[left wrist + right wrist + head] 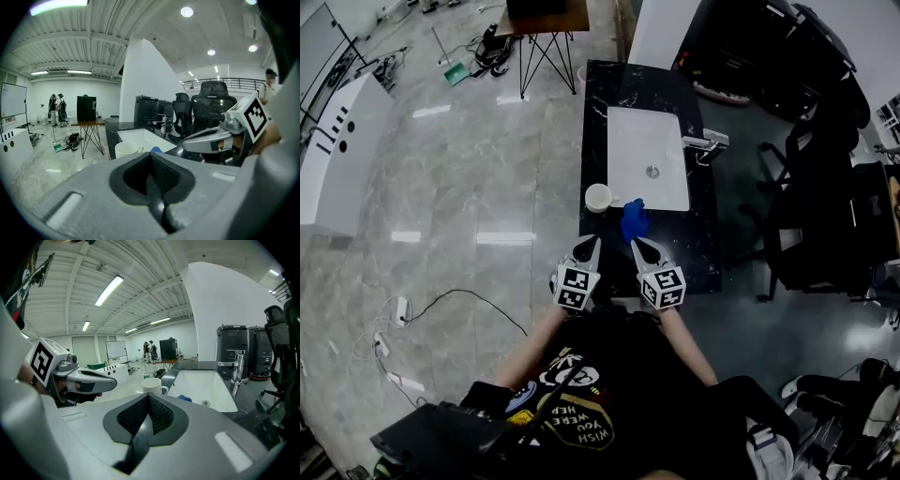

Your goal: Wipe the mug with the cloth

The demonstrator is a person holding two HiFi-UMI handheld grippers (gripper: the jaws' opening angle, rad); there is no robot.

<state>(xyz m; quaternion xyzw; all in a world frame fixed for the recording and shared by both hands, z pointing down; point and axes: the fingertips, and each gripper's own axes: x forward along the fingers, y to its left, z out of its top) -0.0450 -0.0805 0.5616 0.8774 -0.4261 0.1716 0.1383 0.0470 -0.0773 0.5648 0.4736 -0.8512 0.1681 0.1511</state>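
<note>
The white mug (598,197) stands upright on the black table (602,86), just off the sink's (647,141) near left corner. Its mouth faces up, so its long axis runs vertically. Its handle points toward the sink, which the left gripper view (127,149) and the right gripper view (153,386) both show.

The blue cloth (635,220) lies bunched at the sink's near edge, right beside the mug on its handle side. Only a small blue edge of it shows past the jaws in the left gripper view (156,150) and the right gripper view (184,398).

The left gripper (592,244) hangs on the near side of the sink, close to the mug but not touching it. Its jaws are pressed together with nothing between them (151,157). The right gripper (639,246) hangs level with it, just short of the cloth. Its jaws are also fully closed and empty (149,397). Both point toward the sink.

A faucet (708,142) stands at the sink's right side.
</note>
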